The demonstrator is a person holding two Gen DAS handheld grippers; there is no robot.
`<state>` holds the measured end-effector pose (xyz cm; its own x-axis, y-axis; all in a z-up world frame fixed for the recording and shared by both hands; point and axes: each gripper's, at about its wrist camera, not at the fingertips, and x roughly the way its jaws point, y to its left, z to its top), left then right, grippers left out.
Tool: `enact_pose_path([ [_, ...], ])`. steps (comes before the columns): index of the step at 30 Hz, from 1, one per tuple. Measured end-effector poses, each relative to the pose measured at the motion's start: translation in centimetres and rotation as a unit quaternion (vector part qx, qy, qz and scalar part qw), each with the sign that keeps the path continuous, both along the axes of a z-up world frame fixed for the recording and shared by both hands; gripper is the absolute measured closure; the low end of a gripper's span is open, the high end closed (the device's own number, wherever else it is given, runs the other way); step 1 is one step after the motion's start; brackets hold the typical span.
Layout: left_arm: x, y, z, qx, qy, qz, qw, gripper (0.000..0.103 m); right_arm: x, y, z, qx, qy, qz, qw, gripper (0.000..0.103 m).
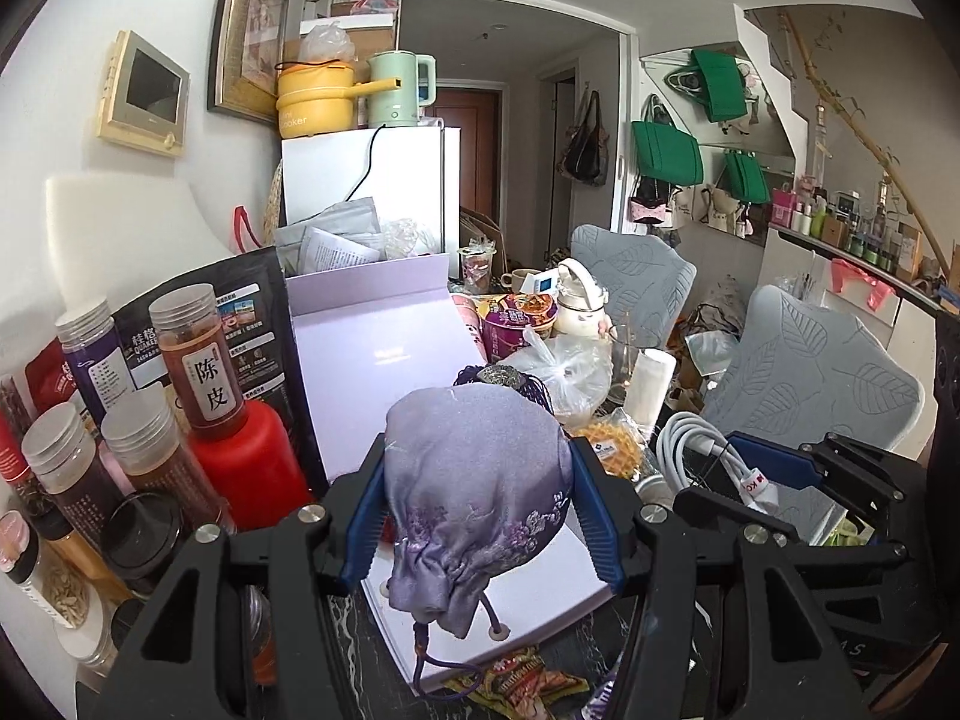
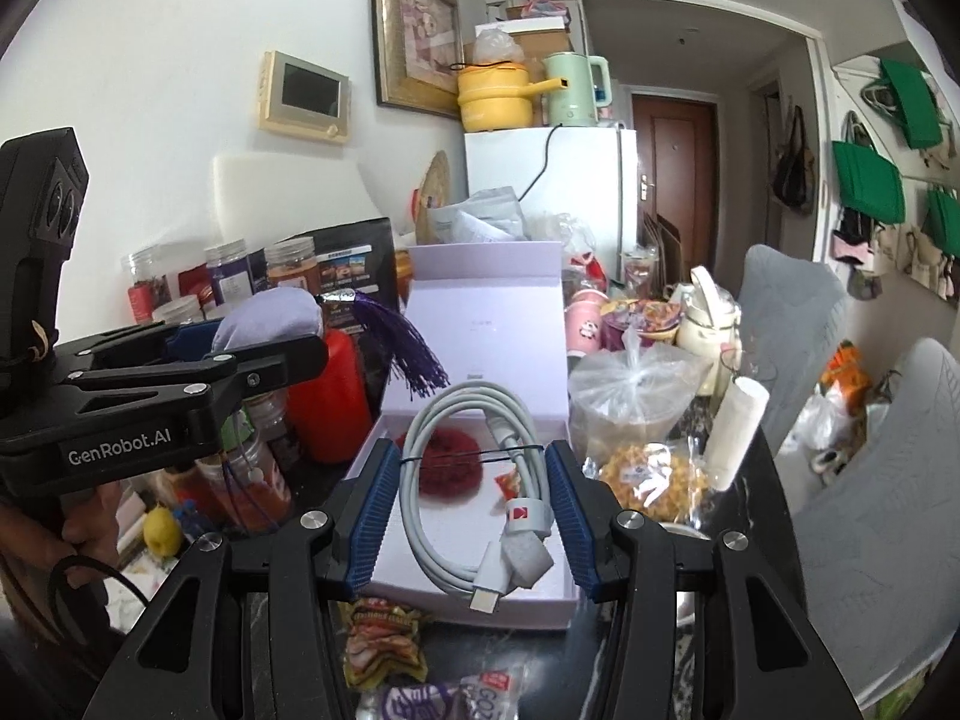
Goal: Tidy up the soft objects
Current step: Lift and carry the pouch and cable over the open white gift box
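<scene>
My left gripper [image 1: 480,480] is shut on a lilac embroidered drawstring pouch [image 1: 474,456], held above the open lavender box [image 1: 372,348]. In the right wrist view that left gripper [image 2: 240,342] hangs at the left with the pouch [image 2: 264,318], whose purple tassel [image 2: 414,354] dangles. My right gripper [image 2: 471,480] is shut on a coiled white cable [image 2: 527,517] over the box's tray [image 2: 540,594]. A red fuzzy item [image 2: 447,468] lies inside the tray. The right gripper [image 1: 774,468] with the cable also shows at the right of the left wrist view.
Several jars [image 1: 198,354] and a red bottle [image 1: 252,468] crowd the left. A tied plastic bag [image 2: 630,384], a white roll [image 2: 738,432] and a snack bag [image 2: 648,474] sit to the right of the box. Snack packets [image 2: 384,642] lie at the dark table's front. Grey chairs [image 1: 804,378] stand beyond.
</scene>
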<state>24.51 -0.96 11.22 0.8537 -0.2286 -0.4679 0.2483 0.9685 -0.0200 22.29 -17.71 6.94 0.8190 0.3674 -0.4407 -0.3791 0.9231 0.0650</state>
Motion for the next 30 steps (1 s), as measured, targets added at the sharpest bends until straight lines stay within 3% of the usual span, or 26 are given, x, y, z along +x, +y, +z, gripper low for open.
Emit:
enact_pose_path([
  [15, 5.1, 0.1, 0.4, 0.007, -0.016, 0.006, 0.9998, 0.047, 5.6, 0.5, 0.8, -0.004, -0.016, 0.003, 1.0, 0.053],
  [30, 9.7, 0.9, -2.3, 0.009, 0.023, 0.031, 0.9992, 0.047, 11.2, 1.5, -0.6, -0.01, 0.001, 0.004, 1.0, 0.053],
])
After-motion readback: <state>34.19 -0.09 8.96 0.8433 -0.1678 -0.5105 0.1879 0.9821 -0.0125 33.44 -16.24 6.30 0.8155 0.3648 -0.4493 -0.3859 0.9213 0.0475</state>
